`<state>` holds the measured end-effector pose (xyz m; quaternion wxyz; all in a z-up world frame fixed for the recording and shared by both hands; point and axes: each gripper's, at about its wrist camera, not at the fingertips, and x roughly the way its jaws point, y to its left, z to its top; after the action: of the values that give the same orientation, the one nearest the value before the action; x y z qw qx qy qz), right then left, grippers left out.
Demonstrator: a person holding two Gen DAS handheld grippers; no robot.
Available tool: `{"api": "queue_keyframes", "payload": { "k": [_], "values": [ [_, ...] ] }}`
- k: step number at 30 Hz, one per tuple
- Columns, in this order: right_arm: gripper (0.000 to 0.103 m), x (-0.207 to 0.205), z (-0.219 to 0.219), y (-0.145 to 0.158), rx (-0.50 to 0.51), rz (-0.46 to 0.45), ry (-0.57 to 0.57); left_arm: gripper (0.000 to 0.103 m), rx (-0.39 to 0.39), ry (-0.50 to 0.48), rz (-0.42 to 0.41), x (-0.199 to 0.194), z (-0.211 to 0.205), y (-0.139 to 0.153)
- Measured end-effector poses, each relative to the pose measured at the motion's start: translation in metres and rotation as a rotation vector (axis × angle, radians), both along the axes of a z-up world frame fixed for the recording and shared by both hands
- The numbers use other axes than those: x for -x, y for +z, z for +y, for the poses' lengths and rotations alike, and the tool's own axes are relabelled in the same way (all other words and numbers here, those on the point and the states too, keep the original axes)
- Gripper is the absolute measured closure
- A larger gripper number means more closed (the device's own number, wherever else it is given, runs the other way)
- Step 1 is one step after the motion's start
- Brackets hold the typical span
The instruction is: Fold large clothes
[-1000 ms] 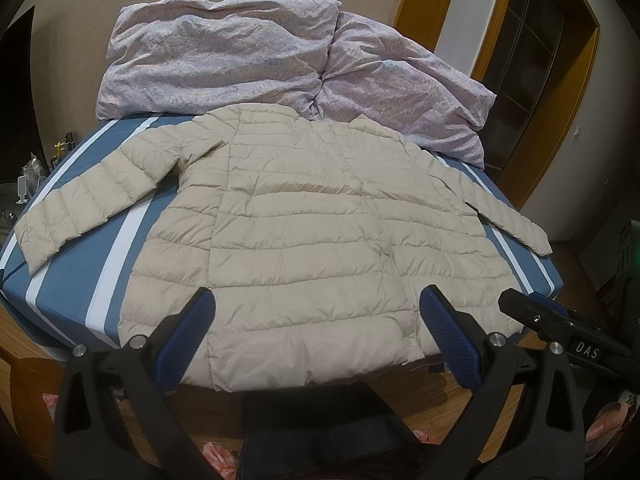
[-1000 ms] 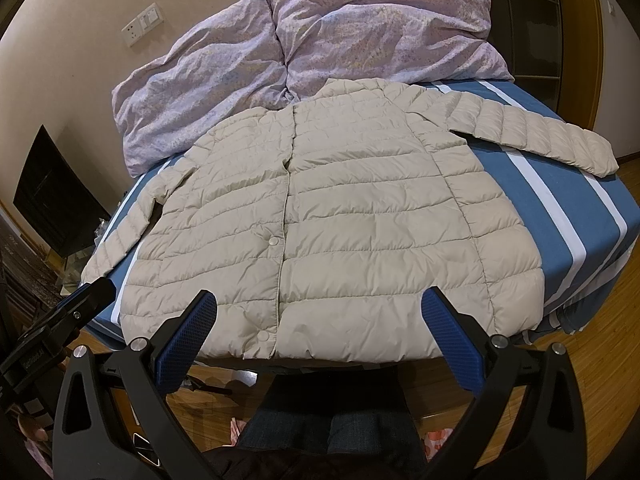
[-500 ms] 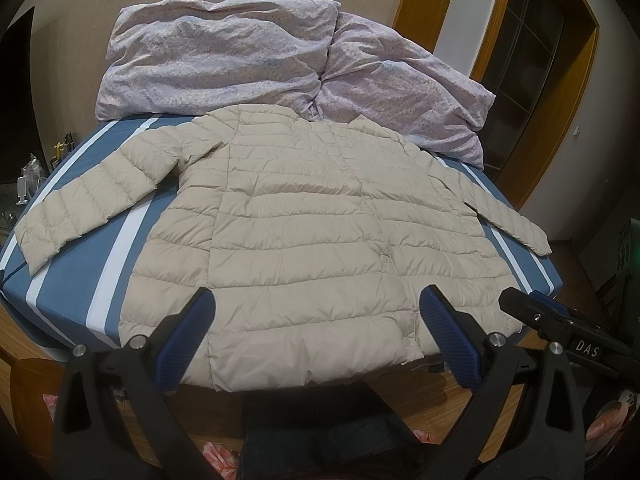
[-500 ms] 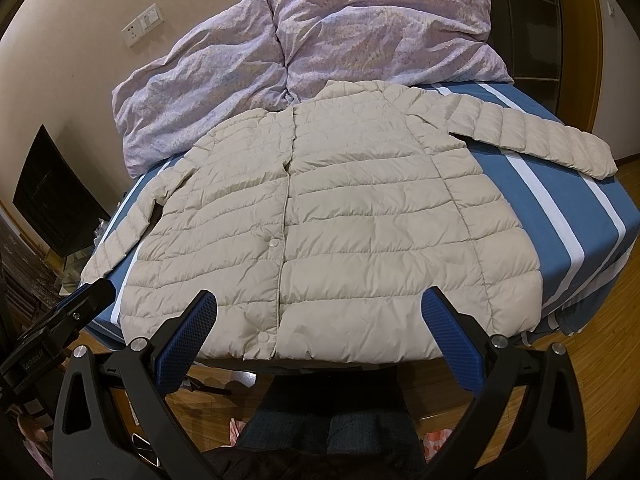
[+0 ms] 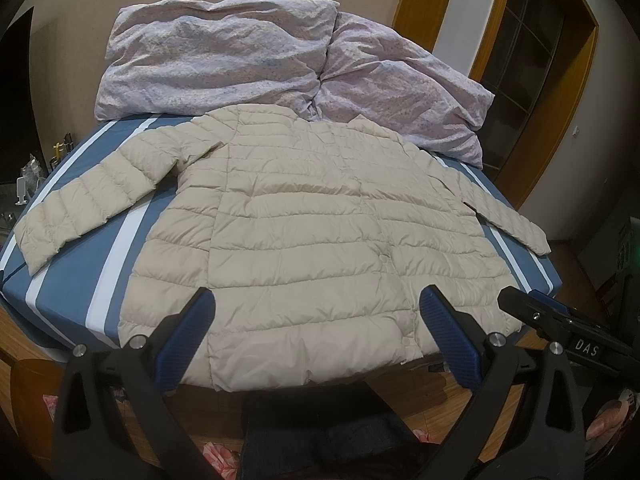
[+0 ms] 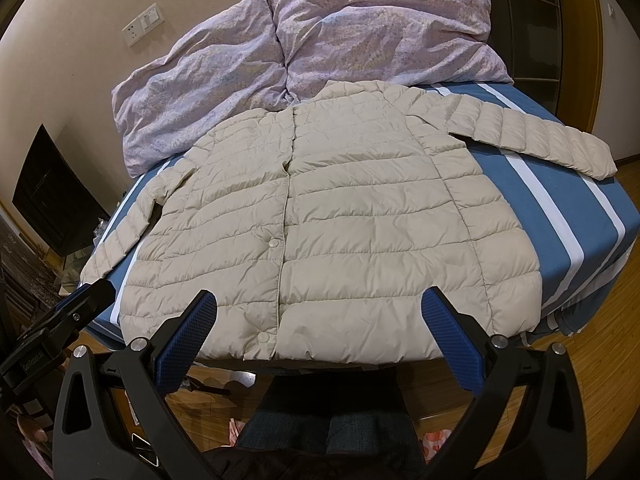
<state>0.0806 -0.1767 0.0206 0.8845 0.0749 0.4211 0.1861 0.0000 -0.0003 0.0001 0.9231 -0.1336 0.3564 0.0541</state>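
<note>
A beige quilted puffer jacket (image 5: 312, 232) (image 6: 332, 224) lies flat and buttoned on the bed, front up, with both sleeves spread outward and its hem at the near edge. My left gripper (image 5: 318, 336) hangs open just short of the hem, nothing between its blue pads. My right gripper (image 6: 320, 336) is likewise open before the hem, over the floor. The left sleeve (image 5: 84, 204) reaches the bed's left edge; the right sleeve (image 6: 532, 140) points right. Each gripper shows at the side of the other's view.
The bed has a blue sheet with white stripes (image 5: 116, 256) (image 6: 576, 216). A crumpled lilac duvet (image 5: 256, 60) (image 6: 320, 44) is piled at the head against the wall. The person's legs (image 6: 328, 436) stand on a wooden floor at the foot. A doorway (image 5: 532, 80) is on the right.
None beyond a very slight shift of the right wrist view; the jacket and both grippers stay as they were.
</note>
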Motion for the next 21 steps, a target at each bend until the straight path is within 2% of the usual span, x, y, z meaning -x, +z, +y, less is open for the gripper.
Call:
{"api": "queue_keyframes", "payload": {
  "k": [21],
  "values": [
    [0.001, -0.0016, -0.0014, -0.001, 0.001, 0.001, -0.001, 0.002, -0.001, 0.0, 0.0, -0.0001, 0.0, 0.0]
  ]
}}
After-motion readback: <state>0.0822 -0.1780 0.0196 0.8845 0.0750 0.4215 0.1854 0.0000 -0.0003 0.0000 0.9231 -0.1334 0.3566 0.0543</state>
